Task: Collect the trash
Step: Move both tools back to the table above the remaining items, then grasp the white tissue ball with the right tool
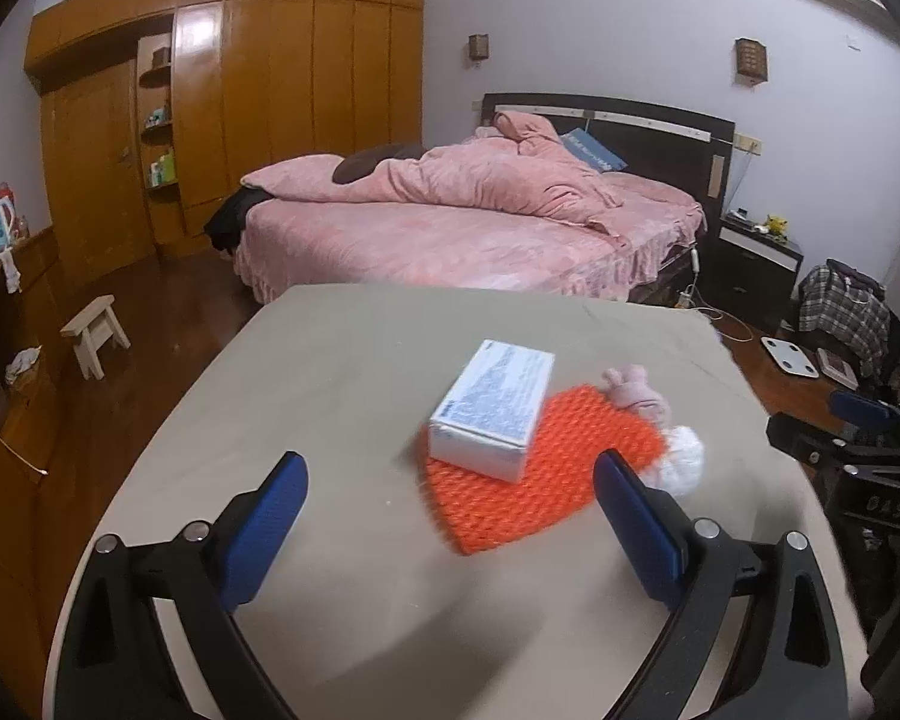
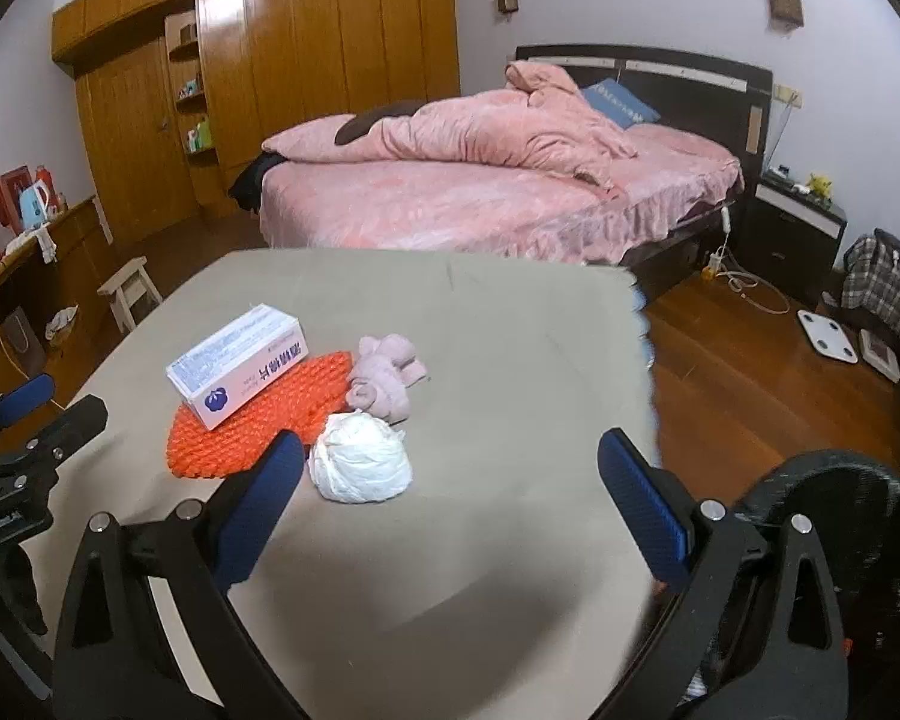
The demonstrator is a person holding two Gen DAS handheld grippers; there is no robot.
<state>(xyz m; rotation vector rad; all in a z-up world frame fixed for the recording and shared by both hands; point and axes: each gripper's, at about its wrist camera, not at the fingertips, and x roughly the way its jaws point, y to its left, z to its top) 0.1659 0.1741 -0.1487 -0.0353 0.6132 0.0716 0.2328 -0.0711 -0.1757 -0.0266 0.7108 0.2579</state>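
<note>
- The left claw (image 1: 450, 510) has its two blue fingers wide apart, with nothing between them. It hangs over the near part of the bench (image 1: 342, 372).
- The right claw (image 2: 450, 492) is wide apart too and holds nothing.
- The trash sits in one small bunch on the bench: a white box (image 1: 491, 409) lying on an orange net (image 1: 522, 480), a pink wad (image 1: 636, 396) and a white wad (image 1: 684, 459) just beside the net.
- In the left view the right finger (image 1: 636, 522) hides part of the net's right edge, and the white wad is half hidden behind it. The print on the box is blurred there.
- The right view shows more: the whole white wad (image 2: 360, 462), crumpled like paper, just past the left finger (image 2: 264, 492). The box (image 2: 240, 366) shows a blue round mark and pink letters on its near side. The pink wad (image 2: 384, 375) touches the net (image 2: 258, 420) at its right end.
- The left view shows the other claw at the far right edge, cut off. The right view shows the other one at the left edge, also cut off.
- A dark mesh thing (image 2: 834, 540) at the lower right in the right view is hard to make out.
- The right half of the bench is bare, up to its right edge. Past the far edge is a bed (image 2: 480, 198).
</note>
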